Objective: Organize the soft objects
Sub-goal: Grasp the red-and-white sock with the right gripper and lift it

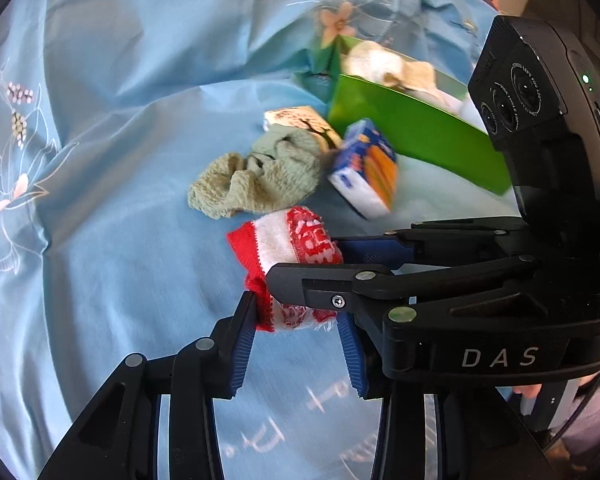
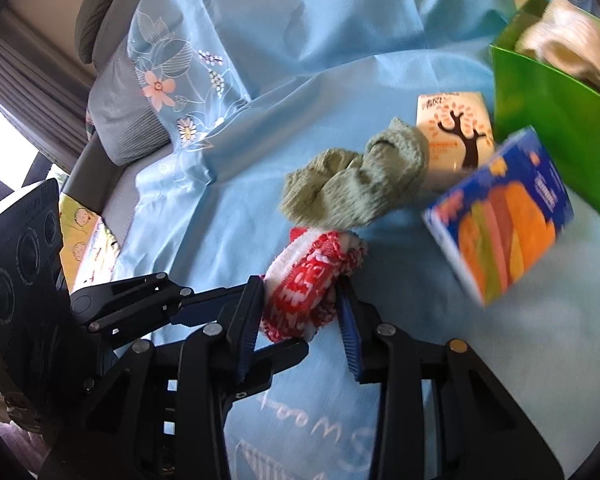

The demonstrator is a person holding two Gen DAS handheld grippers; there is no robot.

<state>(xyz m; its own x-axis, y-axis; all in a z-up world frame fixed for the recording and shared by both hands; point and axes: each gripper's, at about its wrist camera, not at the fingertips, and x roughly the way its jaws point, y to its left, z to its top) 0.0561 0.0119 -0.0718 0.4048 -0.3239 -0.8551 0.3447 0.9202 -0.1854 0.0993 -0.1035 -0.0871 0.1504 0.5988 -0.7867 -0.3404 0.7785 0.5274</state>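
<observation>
Nearest, one red-and-white sock [image 1: 296,240] sits pinched between the pads of my left gripper [image 1: 296,320] at one end and clamped in my right gripper [image 2: 300,308] at the other, both jaws pressed on its knit just above the blue sheet [image 1: 120,240]. Beyond: a crumpled green sock [image 1: 256,176], a blue packet [image 1: 366,168], a tree-print packet [image 2: 456,132]. Farthest, a green box [image 1: 420,136] holding pale cloths [image 1: 384,66].

A light blue bedsheet printed with flowers [image 2: 300,40] is spread beneath everything. A grey ribbed pillow [image 2: 120,120] is seen at its edge, beside a dark pleated curtain [image 2: 32,76].
</observation>
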